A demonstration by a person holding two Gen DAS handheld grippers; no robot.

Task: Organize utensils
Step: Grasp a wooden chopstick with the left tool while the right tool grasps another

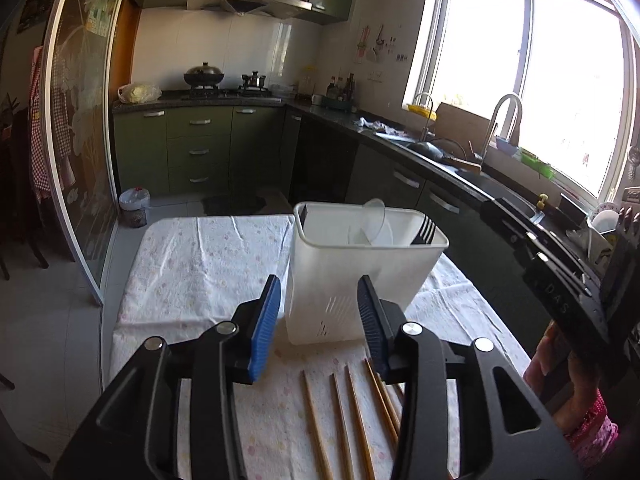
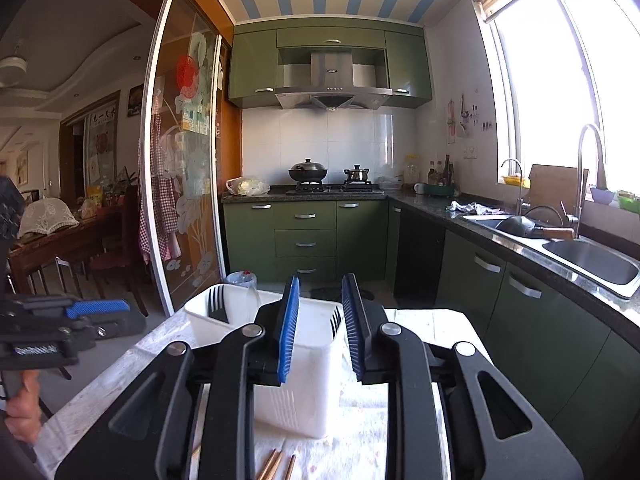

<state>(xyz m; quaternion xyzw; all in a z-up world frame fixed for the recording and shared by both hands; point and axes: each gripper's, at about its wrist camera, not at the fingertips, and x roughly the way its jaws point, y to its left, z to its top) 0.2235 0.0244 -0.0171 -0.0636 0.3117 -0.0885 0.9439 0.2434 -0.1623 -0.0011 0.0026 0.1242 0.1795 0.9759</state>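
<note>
A white plastic utensil holder (image 1: 360,280) stands upright on the cloth-covered table (image 1: 200,272). It holds black forks (image 1: 424,230) and a clear plastic spoon (image 1: 376,220). Several wooden chopsticks (image 1: 348,420) lie on the cloth in front of it. My left gripper (image 1: 318,292) is open and empty, above the chopsticks and just short of the holder. My right gripper (image 2: 320,292) is open and empty, raised over the holder (image 2: 304,380), with black forks (image 2: 218,304) in its far compartment and chopstick tips (image 2: 276,464) below. The left gripper shows at the left edge (image 2: 96,308).
The table's far edge drops to the kitchen floor, where a small bin (image 1: 134,206) stands. A dark counter with a sink (image 2: 592,264) and tap runs along the right. A glass sliding door (image 2: 180,160) is on the left.
</note>
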